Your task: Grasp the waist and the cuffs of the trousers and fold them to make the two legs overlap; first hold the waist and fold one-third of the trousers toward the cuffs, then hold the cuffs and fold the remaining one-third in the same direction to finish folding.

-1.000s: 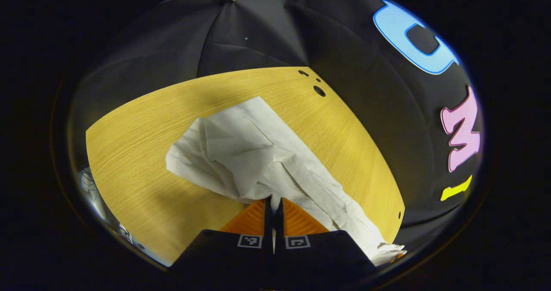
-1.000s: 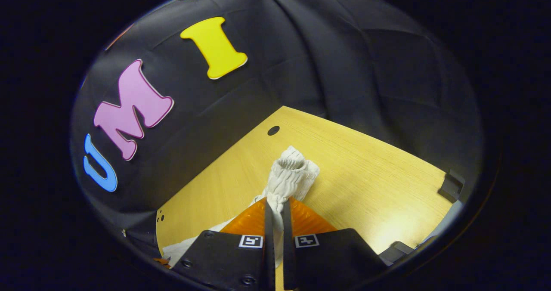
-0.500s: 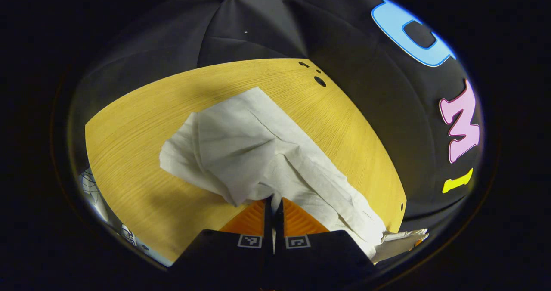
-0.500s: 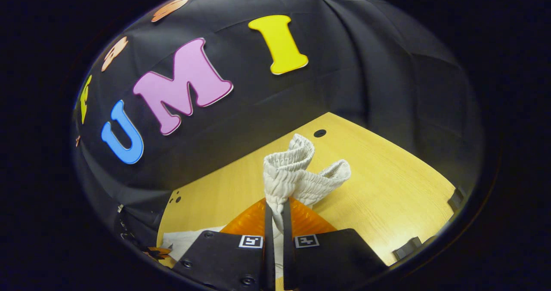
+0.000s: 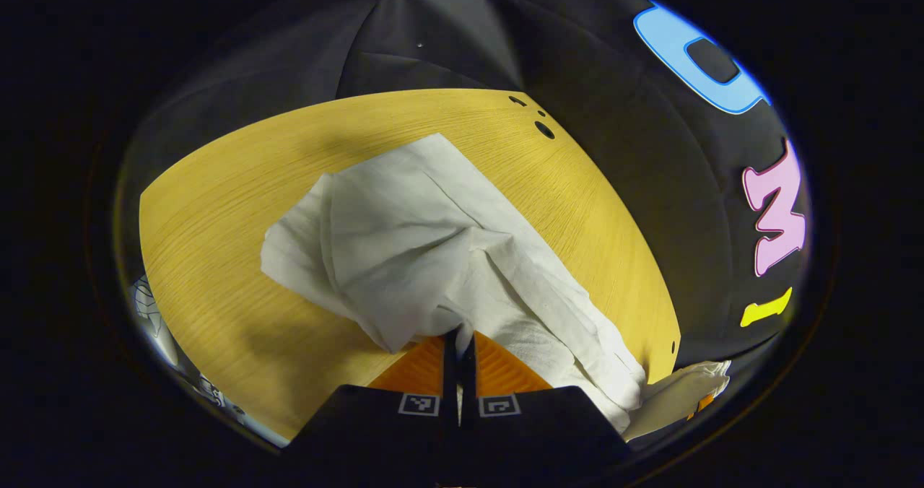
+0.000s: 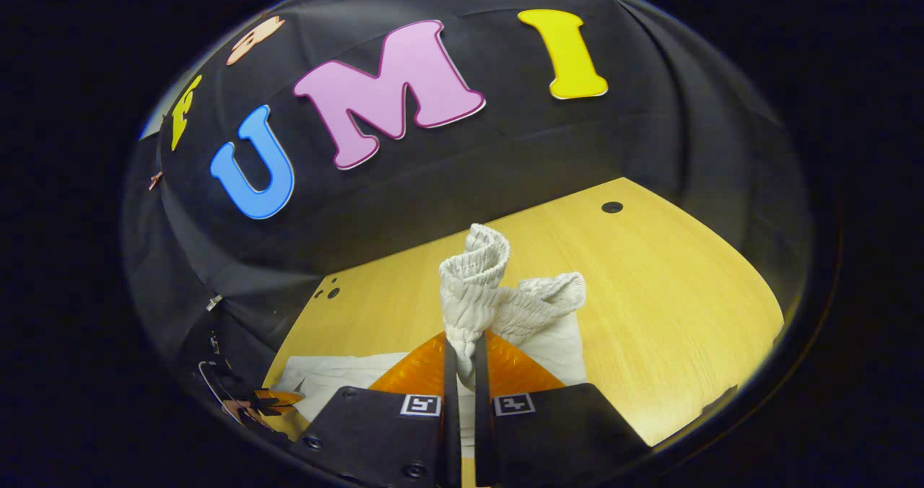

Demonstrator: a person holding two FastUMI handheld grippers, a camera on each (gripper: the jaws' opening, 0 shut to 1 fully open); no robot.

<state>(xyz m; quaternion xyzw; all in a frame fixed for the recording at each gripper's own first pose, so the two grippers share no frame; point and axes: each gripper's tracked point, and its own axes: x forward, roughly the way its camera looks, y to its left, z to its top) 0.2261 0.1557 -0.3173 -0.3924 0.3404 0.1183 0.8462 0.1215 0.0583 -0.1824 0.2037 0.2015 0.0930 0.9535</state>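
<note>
White trousers (image 5: pixel 426 250) lie crumpled and partly lifted on the wooden table (image 5: pixel 231 206), near its middle; seen from the left gripper view, the cloth spreads in broad creased folds away from the fingers and runs as a long band toward the lower right, where its end hangs off the table edge. The left gripper (image 5: pixel 459 343) has its two fingers drawn nearly together, pinching a fold of the fabric that rises straight from between them; which part of the garment that fold belongs to I cannot tell. In the right gripper view, the ribbed elastic waist (image 6: pixel 476 286) stands bunched above the fingers, one curled loop upright and a second lobe leaning to the right, with flat white cloth lying on the table behind and to the left of it. The right gripper (image 6: pixel 462 354) is closed tight on this waistband, both fingers pressing the gathered ribbing between them. The table surface around the trousers is light yellow wood grain with a few small dark holes (image 5: pixel 543 128) near its far edge. The black cloth wall (image 6: pixel 650 149) of the booth stands behind the table. At the lower left of the right gripper view, the other gripper shows partly, too small to read its state.
</note>
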